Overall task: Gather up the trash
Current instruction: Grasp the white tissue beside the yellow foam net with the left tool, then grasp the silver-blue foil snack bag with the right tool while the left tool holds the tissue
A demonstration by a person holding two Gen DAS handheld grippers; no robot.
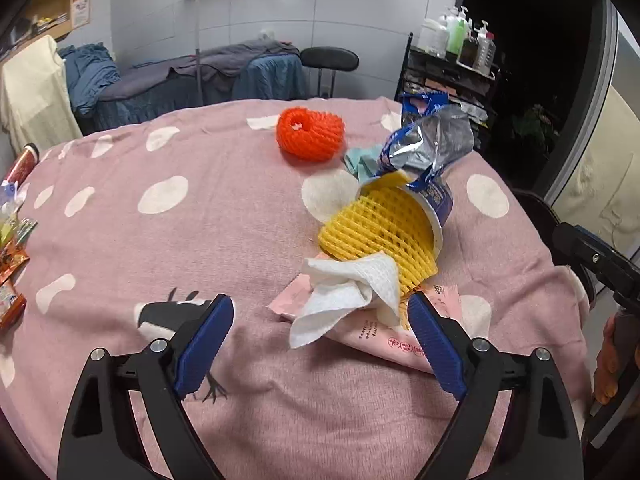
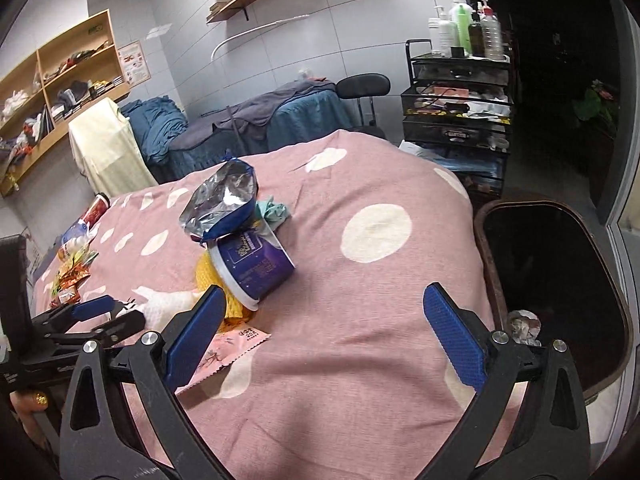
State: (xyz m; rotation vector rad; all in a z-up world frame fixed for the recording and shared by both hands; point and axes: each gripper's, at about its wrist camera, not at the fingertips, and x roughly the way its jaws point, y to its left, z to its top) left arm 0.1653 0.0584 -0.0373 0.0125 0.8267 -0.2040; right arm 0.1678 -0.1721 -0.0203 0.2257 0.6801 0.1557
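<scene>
Both the left tongs (image 1: 320,334) and the right tongs (image 2: 324,330) are held apart and empty above a pink spotted blanket (image 1: 160,240), where a tipped cup (image 1: 434,210) stuffed with yellow netting (image 1: 376,228) is seen, a crumpled tissue (image 1: 344,296) just beside it.

White tiled wall (image 2: 360,20) — wooden shelves (image 2: 60,80) — black trolley (image 2: 456,120).
</scene>
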